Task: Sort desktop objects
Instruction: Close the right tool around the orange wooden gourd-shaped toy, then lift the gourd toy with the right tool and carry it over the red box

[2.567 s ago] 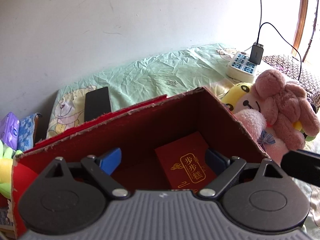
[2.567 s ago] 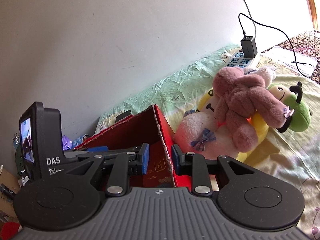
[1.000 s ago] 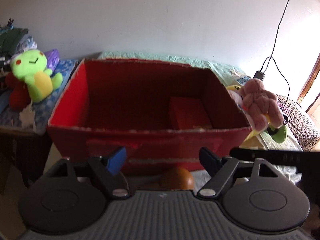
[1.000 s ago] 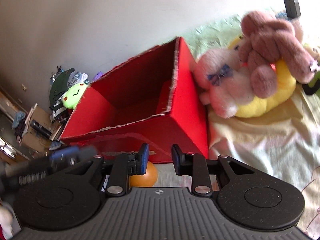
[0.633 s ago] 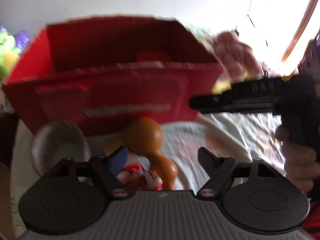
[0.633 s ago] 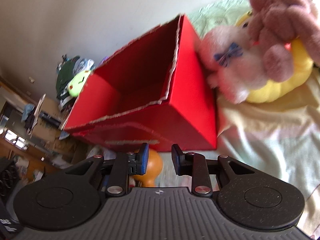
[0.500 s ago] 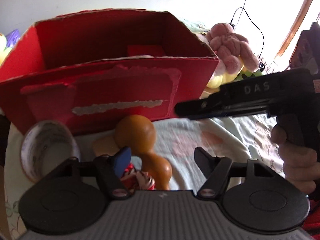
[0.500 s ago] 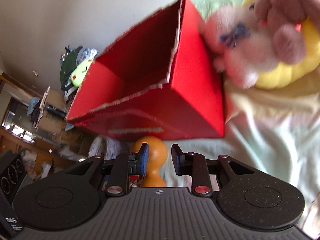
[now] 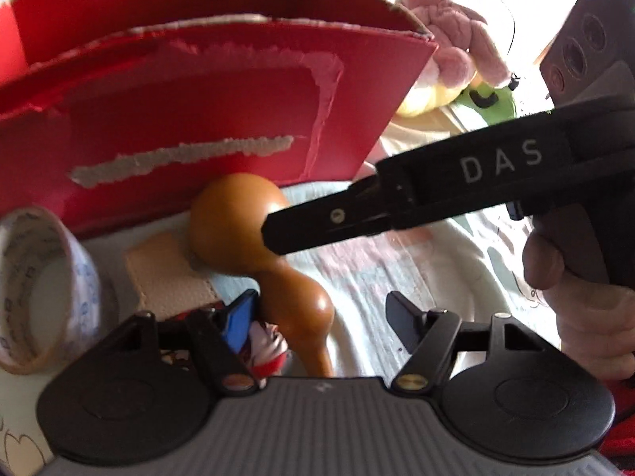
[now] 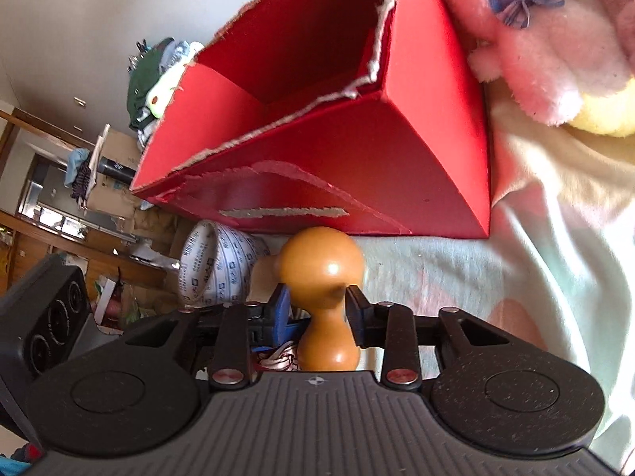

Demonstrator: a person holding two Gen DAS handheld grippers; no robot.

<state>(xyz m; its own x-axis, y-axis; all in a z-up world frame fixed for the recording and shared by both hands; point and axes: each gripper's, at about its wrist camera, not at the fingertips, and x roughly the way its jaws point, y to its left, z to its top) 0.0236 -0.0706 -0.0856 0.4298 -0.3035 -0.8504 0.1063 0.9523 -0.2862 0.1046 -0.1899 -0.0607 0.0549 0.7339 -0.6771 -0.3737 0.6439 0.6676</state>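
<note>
Two handheld grippers worked over a pale printed cloth (image 10: 456,273) in front of a torn-edged red cardboard box (image 10: 357,150). The right gripper (image 10: 317,309) pointed down at a glossy orange-brown wooden gourd-shaped piece (image 10: 323,273) lying on the cloth just in front of the box. Its jaws were opening, with the narrow waist of the wooden piece between them; the blue left pad and the black right pad stood close on either side of the waist, and no firm press showed. In the left wrist view the same wooden piece (image 9: 238,222) lay with its round head toward the box, close to the wall without clearly touching it, and the long black body of the right gripper (image 9: 416,198) crossed in front of it, held by a hand (image 9: 575,297) at the right edge.

The left gripper (image 9: 317,313) hung with its jaws apart and nothing clamped; its blue fingertip sat beside the lower bulb of the wooden piece. A roll of clear printed packing tape (image 9: 43,289) stood on edge at the left, near a small beige leather-textured flat card (image 9: 170,273). A small red-and-white figure (image 9: 266,345) lay partly hidden under the blue finger. Pink and yellow plush toys (image 10: 555,51) lay to the right of the box, beside it.
</note>
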